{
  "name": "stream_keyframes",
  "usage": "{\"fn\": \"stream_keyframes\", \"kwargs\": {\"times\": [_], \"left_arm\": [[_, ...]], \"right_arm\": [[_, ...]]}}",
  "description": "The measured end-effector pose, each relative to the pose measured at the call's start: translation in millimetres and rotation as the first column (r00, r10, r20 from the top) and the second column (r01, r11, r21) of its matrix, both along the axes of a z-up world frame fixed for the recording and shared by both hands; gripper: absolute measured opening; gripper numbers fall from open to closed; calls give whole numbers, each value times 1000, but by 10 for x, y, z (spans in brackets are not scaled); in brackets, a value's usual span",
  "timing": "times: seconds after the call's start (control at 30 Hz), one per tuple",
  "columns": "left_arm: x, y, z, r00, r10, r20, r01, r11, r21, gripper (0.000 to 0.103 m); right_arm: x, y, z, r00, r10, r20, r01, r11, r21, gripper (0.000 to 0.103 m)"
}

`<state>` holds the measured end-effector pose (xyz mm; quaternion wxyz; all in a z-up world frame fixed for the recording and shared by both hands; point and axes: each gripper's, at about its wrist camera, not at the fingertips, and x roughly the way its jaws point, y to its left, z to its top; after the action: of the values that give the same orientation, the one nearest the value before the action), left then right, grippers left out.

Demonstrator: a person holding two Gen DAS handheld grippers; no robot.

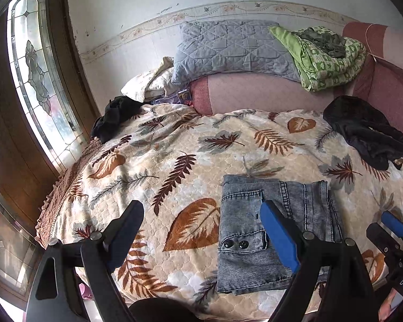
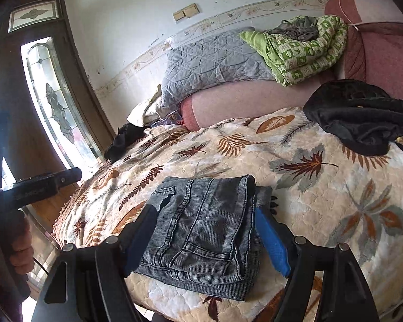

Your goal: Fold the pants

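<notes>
The pants are grey-blue jeans point(image 1: 244, 265) folded into a compact rectangle on the leaf-patterned bedspread point(image 1: 147, 161), near its front edge. My left gripper point(image 1: 201, 206) hovers above the bed with its jaws wide apart and nothing between them; its blue-padded right finger point(image 1: 279, 238) overlaps the jeans in the picture. In the right wrist view the folded jeans point(image 2: 201, 230) lie between the fingers of my right gripper point(image 2: 204, 210), whose pads stand off either side of the cloth, open. The right gripper's tip point(image 1: 392, 225) shows at the left wrist view's right edge.
Black garments lie crumpled at the bed's back right point(image 1: 368, 134) and back left point(image 1: 115, 118). A grey quilted pillow point(image 1: 228, 48) and a green blanket point(image 1: 325, 59) rest on the pink headboard. A glass-panelled door point(image 1: 35, 80) stands left. A hand point(image 2: 13, 249) holds the left gripper's handle.
</notes>
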<state>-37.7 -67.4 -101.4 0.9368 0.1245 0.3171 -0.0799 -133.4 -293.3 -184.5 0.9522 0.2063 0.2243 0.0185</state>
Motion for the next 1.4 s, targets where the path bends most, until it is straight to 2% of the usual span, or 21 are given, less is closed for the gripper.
{"fn": "stream_keyframes", "kwargs": {"times": [0.1,0.37,0.6,1.4], "left_arm": [[52,-8,-117,1000,4,-27,-4,1000,13,89],[165,2,-273,998,18,-61,-17,1000,26,89],[200,14,-300,998,13,-69,-11,1000,20,89],[183,-12,-359,996,4,-87,-2,1000,27,89]], "right_arm": [[35,-70,-58,1000,-5,-16,5,999,47,78],[124,-43,-105,999,-4,-41,5,1000,29,79],[166,19,-116,999,11,-46,-11,1000,0,79],[181,27,-136,998,16,-54,-16,1000,-4,79]]}}
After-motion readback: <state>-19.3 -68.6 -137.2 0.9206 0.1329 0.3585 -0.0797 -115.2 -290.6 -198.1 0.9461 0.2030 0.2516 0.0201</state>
